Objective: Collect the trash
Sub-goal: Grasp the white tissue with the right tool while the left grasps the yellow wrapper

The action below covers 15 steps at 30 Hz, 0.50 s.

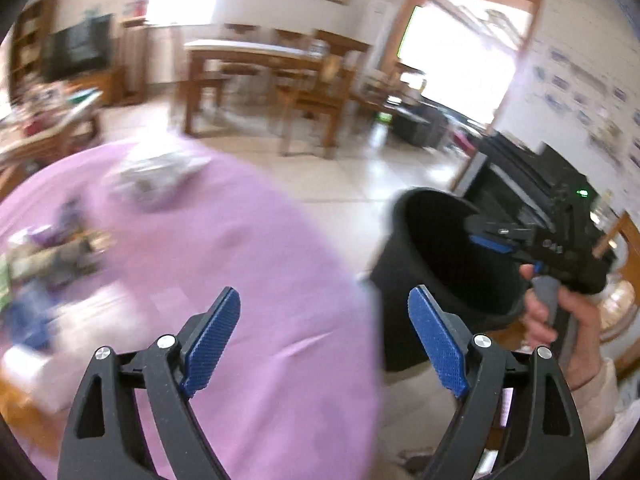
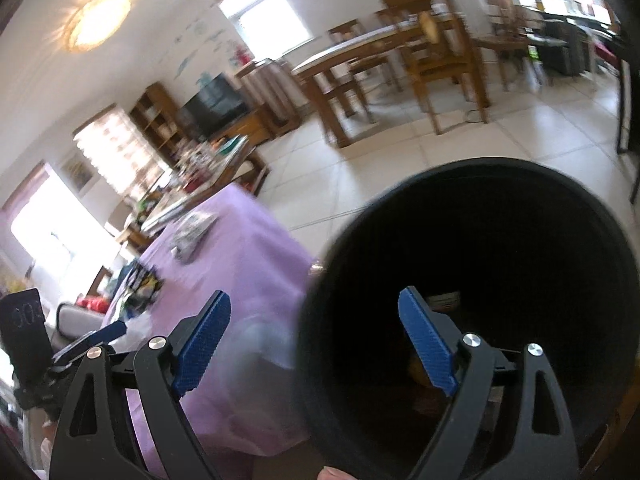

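Lilac tablecloth [image 1: 248, 264], black bin [image 1: 432, 264]

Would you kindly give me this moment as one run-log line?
left gripper: jaws open, empty | right gripper: jaws open, empty, over black bin | trash: on purple tablecloth

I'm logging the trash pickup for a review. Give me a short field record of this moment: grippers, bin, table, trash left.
left gripper: open, nothing between its blue pads, over the purple tablecloth
right gripper: open, empty, at the bin's mouth
round black plastic bin: beside the table's edge, something pale inside, too dark to identify
trash left: crumpled silvery wrapper and blurred colourful wrappers on the cloth
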Each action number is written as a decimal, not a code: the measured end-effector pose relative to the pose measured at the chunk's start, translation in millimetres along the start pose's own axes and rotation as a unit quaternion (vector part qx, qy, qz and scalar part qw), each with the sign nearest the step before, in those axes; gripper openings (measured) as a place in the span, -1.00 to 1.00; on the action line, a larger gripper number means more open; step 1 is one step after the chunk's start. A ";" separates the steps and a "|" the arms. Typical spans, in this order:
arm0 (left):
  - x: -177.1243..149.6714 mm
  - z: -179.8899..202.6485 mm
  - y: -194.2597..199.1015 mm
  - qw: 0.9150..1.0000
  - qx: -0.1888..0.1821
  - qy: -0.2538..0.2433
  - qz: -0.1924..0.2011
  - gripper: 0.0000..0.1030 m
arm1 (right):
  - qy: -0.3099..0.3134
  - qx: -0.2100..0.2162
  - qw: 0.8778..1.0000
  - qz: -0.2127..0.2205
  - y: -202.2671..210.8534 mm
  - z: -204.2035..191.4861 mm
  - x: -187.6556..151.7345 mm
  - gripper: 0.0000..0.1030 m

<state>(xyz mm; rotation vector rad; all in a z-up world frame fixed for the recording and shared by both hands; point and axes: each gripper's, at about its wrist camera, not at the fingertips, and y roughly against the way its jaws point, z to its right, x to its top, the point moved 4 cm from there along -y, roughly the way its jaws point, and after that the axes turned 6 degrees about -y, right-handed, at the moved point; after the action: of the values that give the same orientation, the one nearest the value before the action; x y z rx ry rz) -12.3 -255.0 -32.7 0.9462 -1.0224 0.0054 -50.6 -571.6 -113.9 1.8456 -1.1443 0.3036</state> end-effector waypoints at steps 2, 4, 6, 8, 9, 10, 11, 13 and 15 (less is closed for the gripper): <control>-14.1 -36.2 26.9 0.999 0.033 0.020 0.003 0.65 | 0.023 0.015 0.999 -0.018 -14.9 -27.7 -7.4 0.66; -28.9 -69.6 57.0 0.997 0.076 0.030 0.006 0.65 | 0.043 0.027 0.998 -0.034 -27.3 -51.2 -14.1 0.66; -38.4 -95.2 77.9 0.994 0.107 0.030 0.006 0.65 | 0.067 0.043 0.995 -0.056 -43.0 -80.7 -23.3 0.66; -56.0 -124.8 98.2 0.990 0.142 0.026 -0.001 0.65 | 0.089 0.059 0.992 -0.074 -55.7 -106.9 -31.8 0.66; -64.8 -138.8 107.0 0.986 0.162 0.024 -0.009 0.65 | 0.103 0.068 0.989 -0.085 -64.0 -125.3 -38.6 0.66; -69.5 -148.3 112.0 0.984 0.176 0.021 -0.016 0.65 | 0.114 0.075 0.986 -0.092 -69.9 -138.8 -42.9 0.66; -74.2 -156.3 116.0 0.982 0.186 0.017 -0.022 0.65 | 0.130 0.086 0.982 -0.103 -77.2 -157.2 -49.8 0.66; -84.5 -169.9 123.5 0.981 0.192 0.004 -0.029 0.65 | 0.155 0.100 0.976 -0.115 -83.6 -182.5 -59.0 0.66; -90.1 -174.3 125.3 0.981 0.190 -0.011 -0.037 0.65 | 0.192 0.109 0.967 -0.126 -93.5 -213.9 -69.7 0.66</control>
<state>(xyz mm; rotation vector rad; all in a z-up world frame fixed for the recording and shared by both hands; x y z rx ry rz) 11.1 -23.8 -45.3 1.3335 -1.0258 0.1330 38.6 -346.1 -91.5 1.9867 -0.6229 0.6293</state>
